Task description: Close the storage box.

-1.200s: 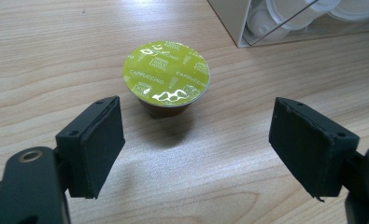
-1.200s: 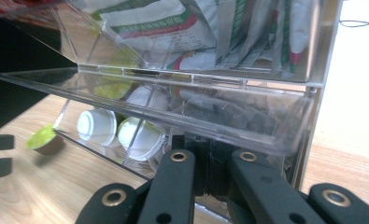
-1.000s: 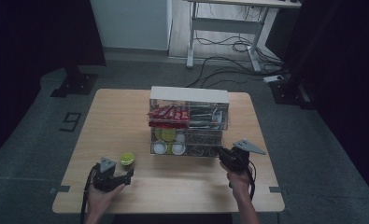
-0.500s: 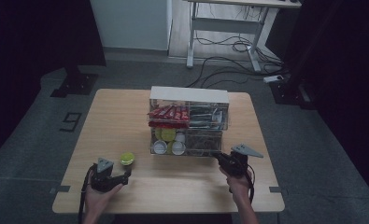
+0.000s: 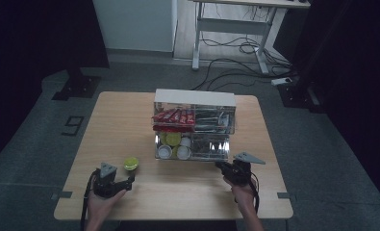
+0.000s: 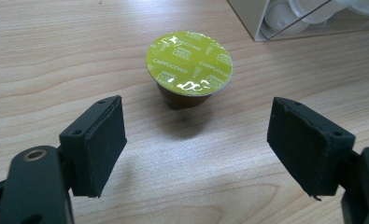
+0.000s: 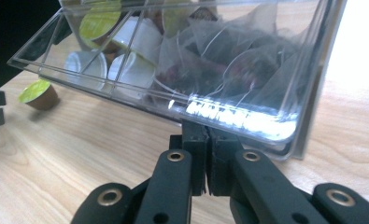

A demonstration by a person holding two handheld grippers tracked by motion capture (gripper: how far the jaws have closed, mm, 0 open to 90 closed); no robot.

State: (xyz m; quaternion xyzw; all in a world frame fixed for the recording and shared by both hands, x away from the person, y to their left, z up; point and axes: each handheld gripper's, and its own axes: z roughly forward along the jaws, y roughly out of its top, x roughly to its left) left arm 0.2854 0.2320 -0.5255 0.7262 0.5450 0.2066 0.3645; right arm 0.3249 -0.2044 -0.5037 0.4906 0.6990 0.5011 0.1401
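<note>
The right gripper (image 7: pixel 205 161) is closed on the clear drawer's (image 7: pixel 247 116) front lip, fingertips hidden beneath; the left gripper (image 6: pixel 196 149) is held open before a green cappuccino capsule (image 6: pixel 189 67).

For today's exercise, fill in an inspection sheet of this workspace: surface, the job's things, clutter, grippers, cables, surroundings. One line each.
Surface: light wooden table, bare around the work.
Job's things: brown coffee capsule with green foil lid, upright, just ahead of the left jaws; clear plastic two-tier organiser with capsules, tea bags, red packets; its clear lower drawer front tilted.
Clutter: nothing seen.
Grippers: left gripper open, clear of the capsule; right gripper shut at the drawer's lower edge.
Cables: black leads on the floor behind.
Surroundings: grey floor, white desk frame, dark curtains.
</note>
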